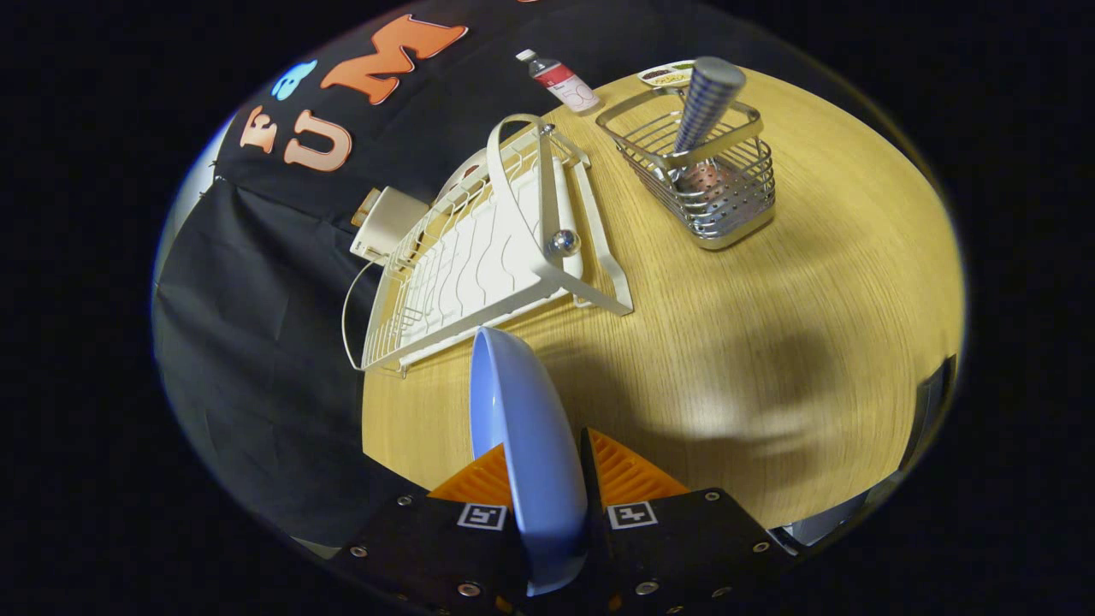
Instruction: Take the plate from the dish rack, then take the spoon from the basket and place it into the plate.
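Jaws: we find the gripper (547, 479) clamped on the blue plate (523, 428), which stands on edge between the fingers, its rim running straight ahead. White dish rack (479, 257): just beyond the plate, ahead-left, empty. Wire basket (697, 171): well beyond the jaws, ahead-right, holding the spoon with checked handle (706, 103) upright. Bare bench (770, 342) lies right of the jaws; we judge the plate goes down there first.

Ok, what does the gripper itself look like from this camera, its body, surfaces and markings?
The gripper has a black body with small silver screws along its edges. Each side carries a square black-and-white tracking marker. The two fingers are wedge-shaped with ridged, ribbed faces. No cables or sleeve are visible here.
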{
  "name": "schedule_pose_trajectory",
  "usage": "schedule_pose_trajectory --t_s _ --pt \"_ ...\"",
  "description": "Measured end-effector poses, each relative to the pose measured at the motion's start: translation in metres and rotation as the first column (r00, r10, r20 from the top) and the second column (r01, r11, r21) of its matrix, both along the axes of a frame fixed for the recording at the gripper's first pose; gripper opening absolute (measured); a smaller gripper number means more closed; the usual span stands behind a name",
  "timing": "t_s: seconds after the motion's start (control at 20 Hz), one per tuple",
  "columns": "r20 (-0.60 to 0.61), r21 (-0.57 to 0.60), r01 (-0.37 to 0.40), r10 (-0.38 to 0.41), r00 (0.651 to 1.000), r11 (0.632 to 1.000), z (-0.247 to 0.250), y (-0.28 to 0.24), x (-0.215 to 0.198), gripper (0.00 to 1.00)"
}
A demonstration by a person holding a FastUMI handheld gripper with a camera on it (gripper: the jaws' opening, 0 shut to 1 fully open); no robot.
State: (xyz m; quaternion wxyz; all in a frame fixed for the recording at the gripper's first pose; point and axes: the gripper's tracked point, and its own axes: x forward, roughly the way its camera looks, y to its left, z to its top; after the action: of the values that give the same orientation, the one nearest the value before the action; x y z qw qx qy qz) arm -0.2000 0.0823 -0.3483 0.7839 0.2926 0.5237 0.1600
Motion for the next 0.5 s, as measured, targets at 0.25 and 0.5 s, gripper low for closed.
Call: schedule_pose_trajectory --t_s 0.25,0.5 --pt "0.022 0.082 0.102 -0.104 0.994 0.991 -0.015 0.007 0.005 0.29" --pt "0.024 0.080 0.114 -0.116 0.993 0.990 -0.028 0.008 0.015 0.38"
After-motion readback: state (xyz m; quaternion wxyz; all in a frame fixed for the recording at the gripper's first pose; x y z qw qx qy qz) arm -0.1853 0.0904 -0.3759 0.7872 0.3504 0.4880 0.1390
